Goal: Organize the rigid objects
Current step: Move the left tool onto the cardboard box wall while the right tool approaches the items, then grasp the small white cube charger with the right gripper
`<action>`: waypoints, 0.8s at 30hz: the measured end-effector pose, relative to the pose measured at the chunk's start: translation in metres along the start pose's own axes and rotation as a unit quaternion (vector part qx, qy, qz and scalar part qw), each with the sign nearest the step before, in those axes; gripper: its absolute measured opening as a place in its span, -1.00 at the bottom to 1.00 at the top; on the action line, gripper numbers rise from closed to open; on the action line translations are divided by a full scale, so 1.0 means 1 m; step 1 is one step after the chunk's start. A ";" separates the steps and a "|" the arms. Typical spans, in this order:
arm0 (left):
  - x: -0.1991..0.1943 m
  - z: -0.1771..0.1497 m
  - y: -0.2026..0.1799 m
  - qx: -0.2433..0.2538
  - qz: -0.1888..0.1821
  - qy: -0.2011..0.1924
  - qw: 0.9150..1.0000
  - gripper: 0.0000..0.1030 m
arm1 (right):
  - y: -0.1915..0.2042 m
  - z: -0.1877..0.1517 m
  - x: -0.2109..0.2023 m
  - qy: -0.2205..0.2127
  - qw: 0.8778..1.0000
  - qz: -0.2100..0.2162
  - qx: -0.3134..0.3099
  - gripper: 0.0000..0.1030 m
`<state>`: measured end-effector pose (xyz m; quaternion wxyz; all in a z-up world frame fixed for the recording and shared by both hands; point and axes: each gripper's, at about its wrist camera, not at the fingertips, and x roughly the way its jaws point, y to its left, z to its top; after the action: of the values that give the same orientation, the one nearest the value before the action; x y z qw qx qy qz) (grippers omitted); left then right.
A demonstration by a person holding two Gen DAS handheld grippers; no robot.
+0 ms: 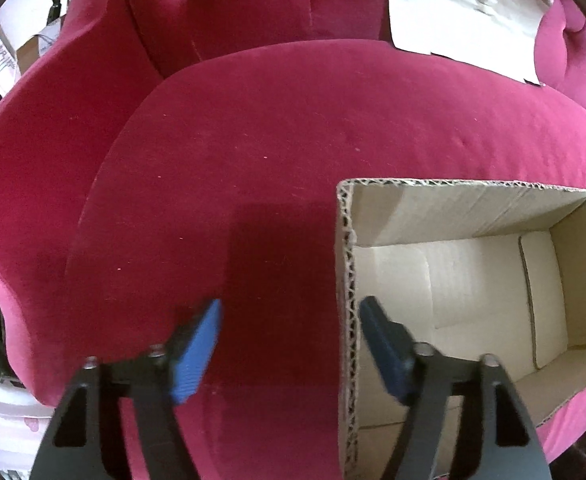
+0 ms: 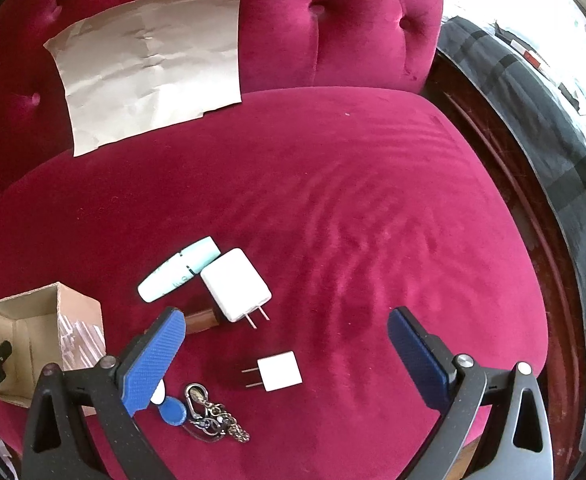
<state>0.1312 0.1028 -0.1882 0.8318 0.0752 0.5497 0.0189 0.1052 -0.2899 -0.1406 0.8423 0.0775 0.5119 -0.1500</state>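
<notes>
Crimson velvet armchair seat point(image 2: 333, 208) serves as the work surface; a creased sheet of brown paper point(image 2: 149, 68) leans against the tufted backrest at 11 o'clock in the right wrist view.

Items loose on the cushion, right wrist view: small white plug adapter point(image 2: 279, 371) near centre, prongs pointing to 9 o'clock. Larger white charger point(image 2: 236, 285) at 11 o'clock from it, prongs toward 5 o'clock. Mint-and-white tube point(image 2: 179, 270) touching the charger's upper left edge. Brown cylindrical item point(image 2: 201, 320), partly hidden behind a finger; identity unclear. Key ring with blue fob point(image 2: 207, 410) at 7 o'clock of the small adapter.

Cardboard box point(image 1: 473, 216) sits open and empty at 3 o'clock in the left wrist view.

Right gripper point(image 2: 287, 354): jaws spread wide, nothing held, small adapter lying between the fingers. Left gripper point(image 1: 291, 350): jaws wide, empty, straddling the box's near wall.

Judgement: nothing boxed so far; first pick likely the small adapter. Advice: descend straight, close on the flat body sides, not the prongs. Velvet yields, so press lightly to avoid burying the fingertips. Mind the keys close by.
</notes>
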 end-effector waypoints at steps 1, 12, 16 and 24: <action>0.001 0.000 0.000 -0.001 -0.004 0.003 1.000 -0.04 | 0.000 0.000 0.000 0.000 1.000 0.000 0.001 0.99; 0.001 -0.011 0.002 0.001 -0.048 0.006 0.999 -0.91 | -0.010 -0.002 0.013 0.018 1.000 -0.008 0.013 0.99; 0.000 -0.016 0.004 0.001 -0.049 0.003 0.999 -0.92 | -0.010 -0.005 0.018 0.025 1.000 -0.012 0.005 0.99; 0.007 -0.007 -0.008 -0.003 -0.049 0.001 0.999 -0.92 | -0.008 -0.016 0.034 0.052 0.999 -0.007 -0.004 0.99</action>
<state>0.1268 0.0966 -0.1986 0.8311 0.0461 0.5538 -0.0198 0.1039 -0.2989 -0.1780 0.8137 0.0782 0.5564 -0.1492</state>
